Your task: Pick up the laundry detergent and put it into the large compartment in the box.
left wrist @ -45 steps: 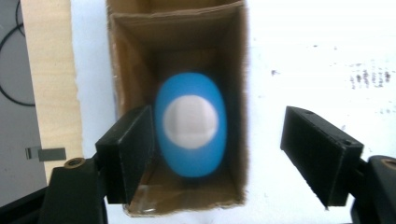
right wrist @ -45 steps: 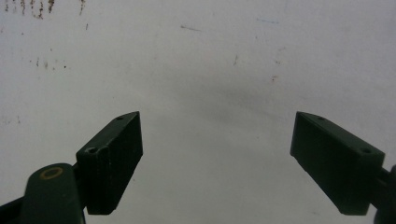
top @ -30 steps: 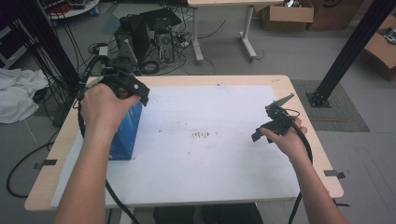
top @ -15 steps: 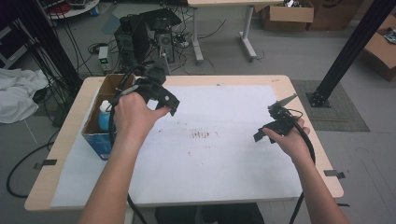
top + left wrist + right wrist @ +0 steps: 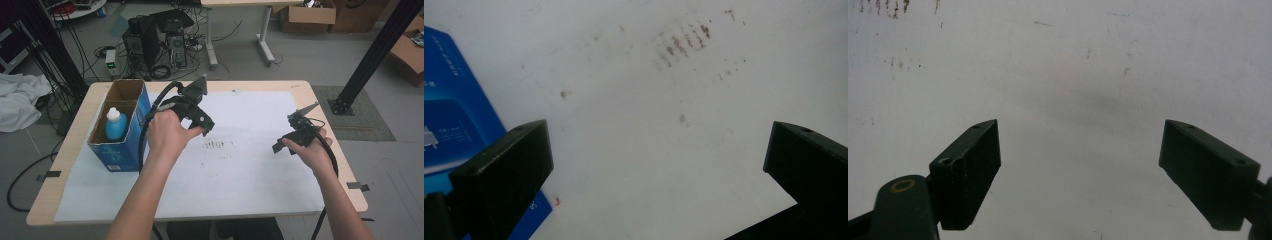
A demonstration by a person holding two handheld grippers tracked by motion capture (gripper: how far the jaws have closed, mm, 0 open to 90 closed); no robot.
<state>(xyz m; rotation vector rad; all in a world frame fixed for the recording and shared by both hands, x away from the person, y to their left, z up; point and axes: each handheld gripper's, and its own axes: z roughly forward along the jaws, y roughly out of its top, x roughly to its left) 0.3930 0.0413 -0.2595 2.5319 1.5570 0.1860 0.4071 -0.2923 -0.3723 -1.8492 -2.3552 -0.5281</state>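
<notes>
The blue box [image 5: 120,137] stands upright near the counter's [image 5: 300,90] left edge with a bottle [image 5: 116,125] inside, and the left gripper [image 5: 197,112], its fingers just spread with nothing between, hangs beside it, while the right gripper [image 5: 295,131] waits apart, fingers spread, empty.

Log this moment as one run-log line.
left gripper: open, jaws just opened, nothing between | right gripper: open, empty | blue box: upright, bottle inside
</notes>
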